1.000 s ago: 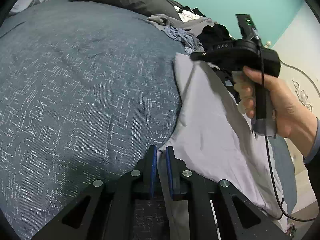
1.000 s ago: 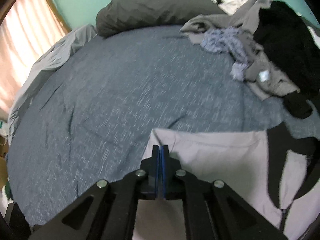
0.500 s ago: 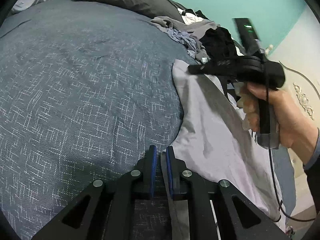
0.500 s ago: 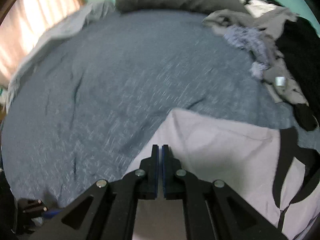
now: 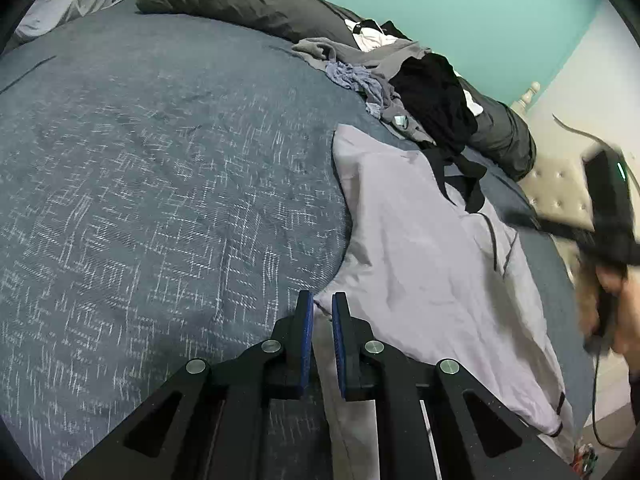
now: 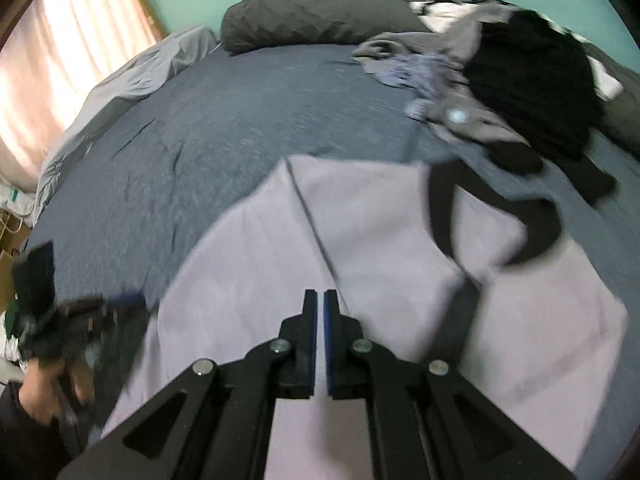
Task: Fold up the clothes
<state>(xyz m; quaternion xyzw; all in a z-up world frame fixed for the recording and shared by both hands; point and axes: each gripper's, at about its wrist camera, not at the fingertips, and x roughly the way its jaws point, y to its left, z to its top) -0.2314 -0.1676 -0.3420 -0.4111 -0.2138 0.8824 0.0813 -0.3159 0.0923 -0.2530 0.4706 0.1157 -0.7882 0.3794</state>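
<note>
A pale lilac-grey garment (image 5: 420, 248) with black trim lay spread on the near right part of the bed, one long edge running toward the far side, its near right corner hanging at the mattress edge. In the right wrist view the same garment (image 6: 384, 240) filled the near middle, a straight fold line crossing it and a curved black band (image 6: 536, 236) lying on its right part.

The left gripper (image 5: 319, 312) sat at the garment's near left edge, its blue pads nearly together with a thin strip of the lilac cloth pinched between them. The right gripper (image 6: 320, 308) hovered above the garment with its jaws pressed almost flat together and nothing visible between them; from the left wrist camera it appeared blurred at the far right (image 5: 520, 218), held in a hand (image 5: 616, 312).

Under the garment stretched a dark blue-grey bedspread (image 5: 160, 184) with a light crosshatch. Beyond it, to the far right, a heap of unfolded clothes (image 5: 404, 84) in grey, blue and black lay against a dark grey pillow (image 5: 240, 0). A teal wall (image 5: 460, 8) rose behind, and a lit curtain (image 6: 60, 60) hung at the far left.
</note>
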